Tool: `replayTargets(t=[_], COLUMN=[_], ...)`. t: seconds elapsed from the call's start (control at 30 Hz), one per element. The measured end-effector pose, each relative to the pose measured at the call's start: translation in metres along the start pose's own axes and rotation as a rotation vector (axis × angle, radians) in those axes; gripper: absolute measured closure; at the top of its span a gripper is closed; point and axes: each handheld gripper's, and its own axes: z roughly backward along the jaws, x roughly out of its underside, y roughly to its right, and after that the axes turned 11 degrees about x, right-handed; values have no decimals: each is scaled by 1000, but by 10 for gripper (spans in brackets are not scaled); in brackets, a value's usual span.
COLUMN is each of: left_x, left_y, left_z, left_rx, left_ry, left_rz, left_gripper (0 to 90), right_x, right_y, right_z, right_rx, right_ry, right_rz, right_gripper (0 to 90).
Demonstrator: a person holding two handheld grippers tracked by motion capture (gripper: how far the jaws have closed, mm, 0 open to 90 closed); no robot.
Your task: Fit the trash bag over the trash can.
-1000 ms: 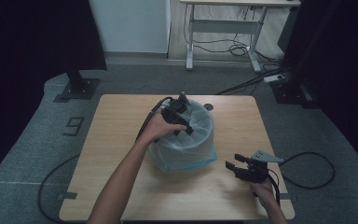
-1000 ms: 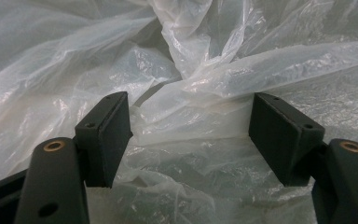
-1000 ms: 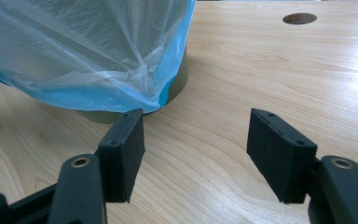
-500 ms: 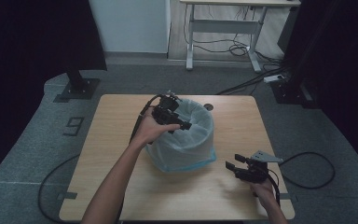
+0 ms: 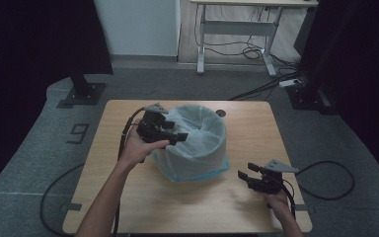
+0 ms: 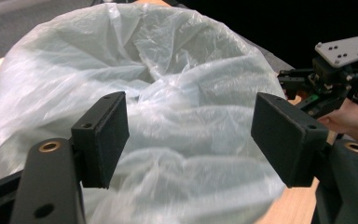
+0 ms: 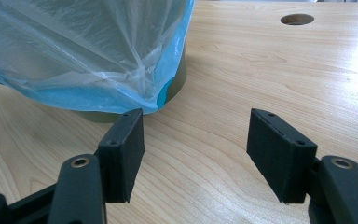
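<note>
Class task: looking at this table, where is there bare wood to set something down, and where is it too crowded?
Free: the table's left strip beside the left hand; the far right corner past the hole; the near edge between the forearms. Crowded: the middle, taken by the bin with its bag and the left tool at its rim; the right tool sits near right.

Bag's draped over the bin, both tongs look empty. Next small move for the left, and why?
Probably bring the left tongs down onto the bag's loose rim folds and close. Their jaws stand open over the crumpled liner with nothing pinched. The right tongs sit open on the table, apart from the bin's base, so the left is best placed.
</note>
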Motion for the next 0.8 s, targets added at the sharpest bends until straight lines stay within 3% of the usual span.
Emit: replayTargets(t=[0.53,0.8], left_x=[50,81], left_y=[-1,-7], left_z=[34,44], left_rx=[-58,-78], left_ry=[100,110], left_rz=[-33,2], left_gripper=[275,277], right_x=[2,4], right_y=[0,-1], right_z=[1,-1], right_rx=[18,19], right_ry=[0,-15], right_rz=[5,3], right_gripper=[360,360])
